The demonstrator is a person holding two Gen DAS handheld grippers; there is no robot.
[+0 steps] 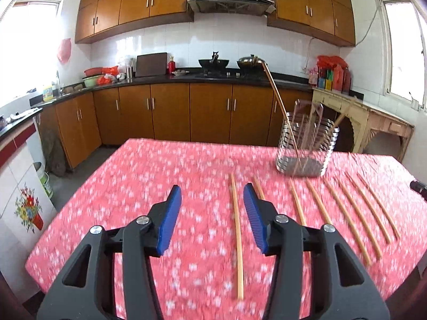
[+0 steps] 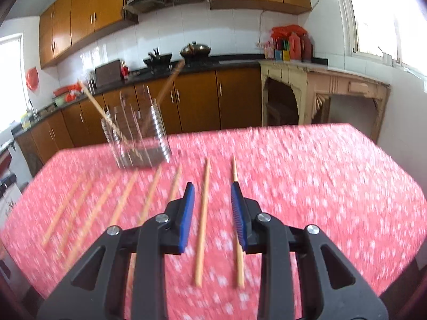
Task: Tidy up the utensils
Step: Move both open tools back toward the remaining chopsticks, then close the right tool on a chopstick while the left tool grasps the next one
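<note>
Several wooden chopsticks lie in a row on the pink flowered tablecloth (image 1: 149, 176). A metal wire utensil holder (image 1: 307, 146) stands at the far side of the table and holds two chopsticks (image 1: 280, 106); it also shows in the right wrist view (image 2: 138, 138). My left gripper (image 1: 210, 213) is open and empty above the table, with the leftmost chopstick (image 1: 237, 234) lying below, between its jaws. My right gripper (image 2: 210, 213) is open and empty, above another chopstick (image 2: 204, 221), with the rightmost chopstick (image 2: 238, 256) partly hidden under its right finger.
The table's edges (image 1: 80, 208) drop off at left, right and far side. Brown kitchen cabinets (image 1: 186, 112) and a dark counter with pots run behind. A worn pale side table (image 2: 333, 85) stands at the right wall. Both views are blurred.
</note>
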